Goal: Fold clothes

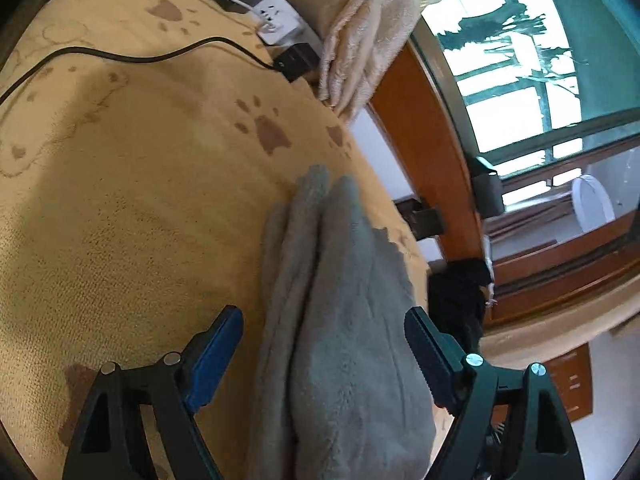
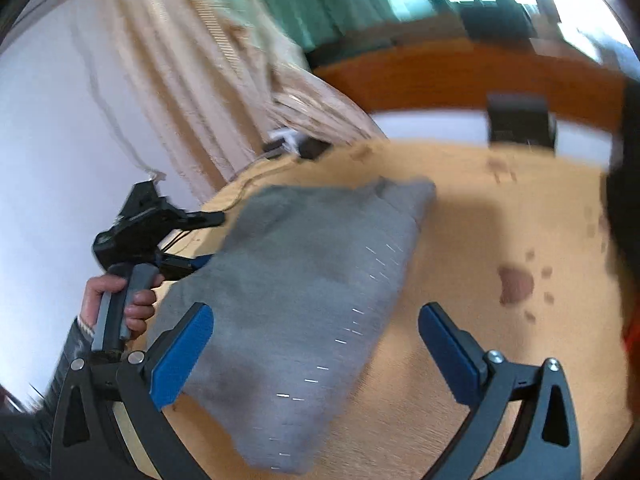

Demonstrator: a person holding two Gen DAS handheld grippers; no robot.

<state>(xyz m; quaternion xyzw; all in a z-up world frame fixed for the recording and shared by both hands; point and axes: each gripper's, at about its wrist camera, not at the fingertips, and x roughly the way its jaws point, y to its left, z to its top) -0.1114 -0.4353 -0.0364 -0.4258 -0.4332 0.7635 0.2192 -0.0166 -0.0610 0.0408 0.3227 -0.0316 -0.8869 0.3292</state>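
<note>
Grey garment (image 2: 304,300) lay folded on the paw-print blanket (image 1: 120,220) covering the desk; left tool (image 1: 324,356) straddled it, jaws apart; right tool (image 2: 316,348) hovered wide apart, holding nothing; best next to square its edges, pressing lightly; cables (image 1: 120,54), power strip (image 1: 260,4), curtain (image 2: 172,60), window (image 1: 512,60) beyond.

Each hand-held gripper, left (image 1: 324,330) and right (image 2: 316,320), has black triangular finger frames with cut-outs, round silver screws at the joints and ribbed blue pads (image 1: 214,360). The left hand (image 2: 120,304) wears a dark sleeve (image 2: 70,356) with a pale knitted cuff, around a grey-and-black handle.
</note>
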